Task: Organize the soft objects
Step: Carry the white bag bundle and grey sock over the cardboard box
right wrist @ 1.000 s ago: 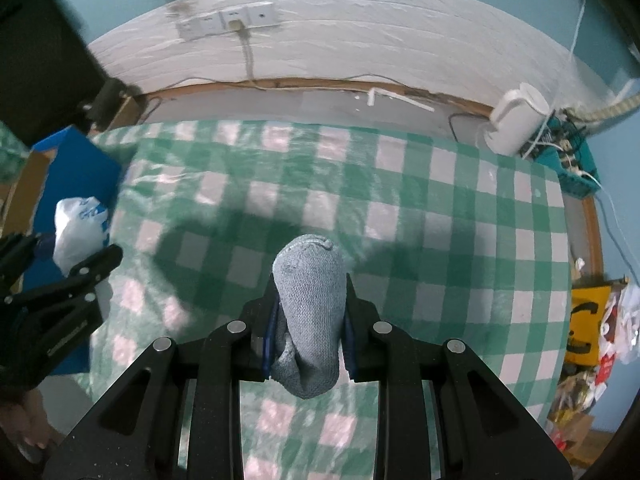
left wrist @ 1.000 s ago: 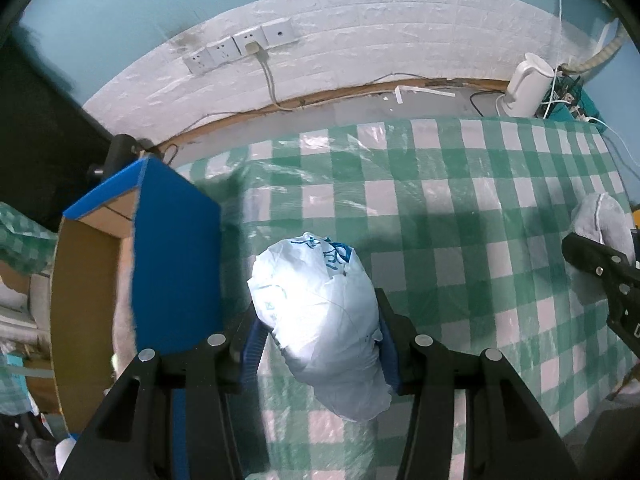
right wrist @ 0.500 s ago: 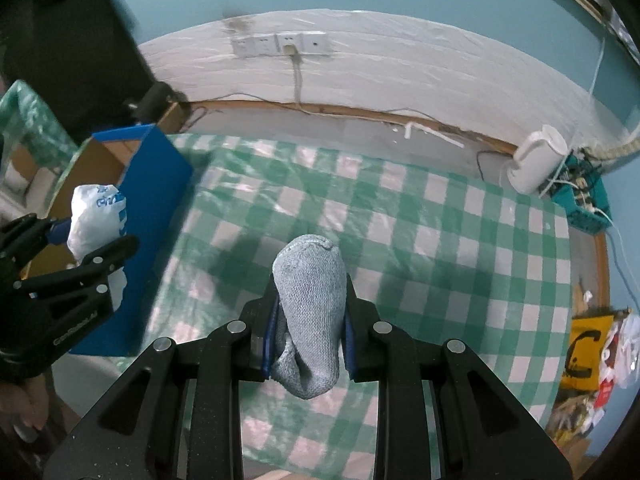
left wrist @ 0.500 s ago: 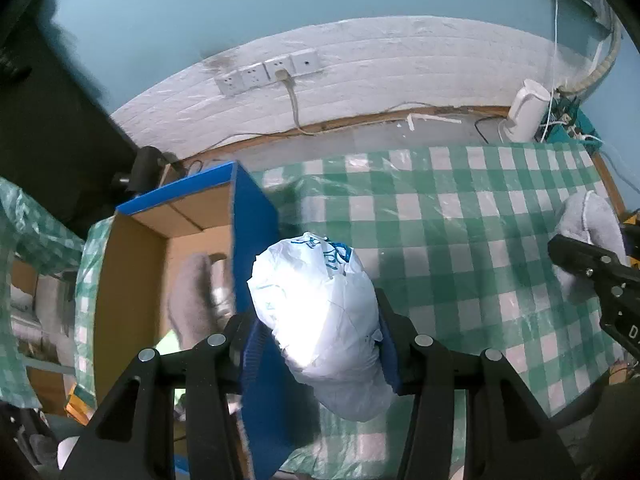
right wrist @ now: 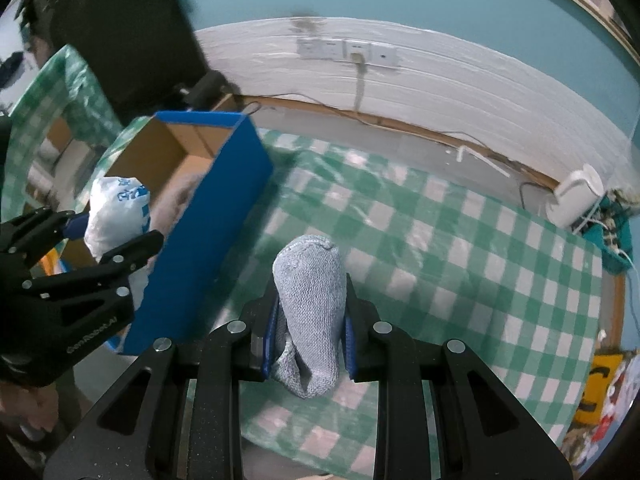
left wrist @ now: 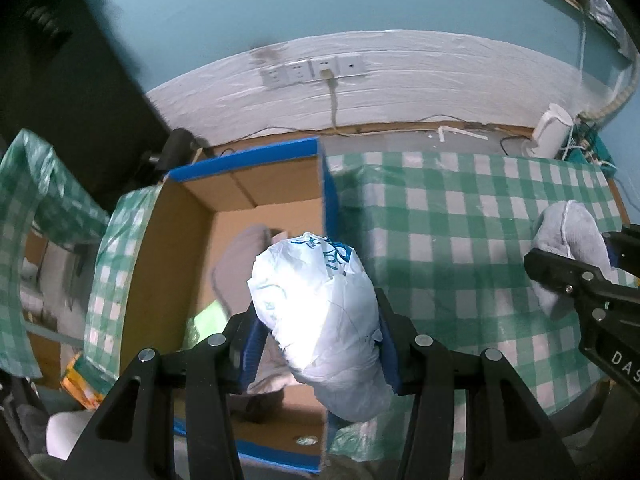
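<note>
The left gripper [left wrist: 318,330] is clamped on a crumpled white plastic bag [left wrist: 320,312] with blue print, its blue-padded fingers [left wrist: 250,344] pressed into the bag's sides so that the bundle bulges out above and below them. The bag hangs over the right-hand part of an open cardboard box [left wrist: 184,240] with blue outer walls, just inside the box's right wall. Down in the box lie a grey soft item [left wrist: 244,256] and something pale green [left wrist: 204,316], both partly hidden by the bag and blurred. The box stands at the left edge of a table covered by a green-and-white checked cloth [left wrist: 460,240].

The right gripper [right wrist: 308,338] is closed tight on a grey knitted sock [right wrist: 310,304], which stands upright between the blue pads with its rounded toe pointing away and its folded end drooping toward the camera. It is held above the near middle of the checked cloth, to the right of the box and apart from it. In the right wrist view the left gripper with the bag shows at the far left over the box's opening; in the left wrist view the sock and the right gripper's black fingers show at the right edge.

Beyond the table a white panelled wall strip carries a row of sockets [left wrist: 314,70] with one cable plugged in, and a white kettle [left wrist: 552,130] stands at the far right corner
</note>
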Available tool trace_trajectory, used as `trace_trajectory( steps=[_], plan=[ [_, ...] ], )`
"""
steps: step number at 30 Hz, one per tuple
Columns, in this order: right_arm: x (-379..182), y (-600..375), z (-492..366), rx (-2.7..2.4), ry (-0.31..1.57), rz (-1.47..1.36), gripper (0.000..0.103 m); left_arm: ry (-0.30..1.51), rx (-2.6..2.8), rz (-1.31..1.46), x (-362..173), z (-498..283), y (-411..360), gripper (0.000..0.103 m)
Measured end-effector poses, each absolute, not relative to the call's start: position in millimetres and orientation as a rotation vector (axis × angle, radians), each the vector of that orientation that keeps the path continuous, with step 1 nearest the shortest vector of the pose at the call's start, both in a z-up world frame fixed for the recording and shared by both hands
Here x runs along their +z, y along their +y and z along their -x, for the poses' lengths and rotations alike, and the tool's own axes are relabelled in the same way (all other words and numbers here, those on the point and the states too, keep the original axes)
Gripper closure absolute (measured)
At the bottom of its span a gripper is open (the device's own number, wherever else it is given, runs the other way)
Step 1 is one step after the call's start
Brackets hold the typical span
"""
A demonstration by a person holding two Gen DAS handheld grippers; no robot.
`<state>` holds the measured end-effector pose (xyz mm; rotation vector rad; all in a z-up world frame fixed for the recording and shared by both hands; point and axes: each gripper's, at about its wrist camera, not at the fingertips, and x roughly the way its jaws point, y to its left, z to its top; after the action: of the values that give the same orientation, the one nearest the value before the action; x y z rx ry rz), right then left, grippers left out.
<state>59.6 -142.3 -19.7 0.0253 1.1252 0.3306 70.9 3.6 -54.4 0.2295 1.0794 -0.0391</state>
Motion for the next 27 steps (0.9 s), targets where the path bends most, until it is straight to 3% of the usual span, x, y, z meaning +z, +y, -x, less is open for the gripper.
trace_trajectory(
  steps=[27],
  plan=[
    [-12,-15,-65,0.552,1.118,0.055,0.079,1.129,0.139,-0.097,-82,-57,121,0.053]
  ],
)
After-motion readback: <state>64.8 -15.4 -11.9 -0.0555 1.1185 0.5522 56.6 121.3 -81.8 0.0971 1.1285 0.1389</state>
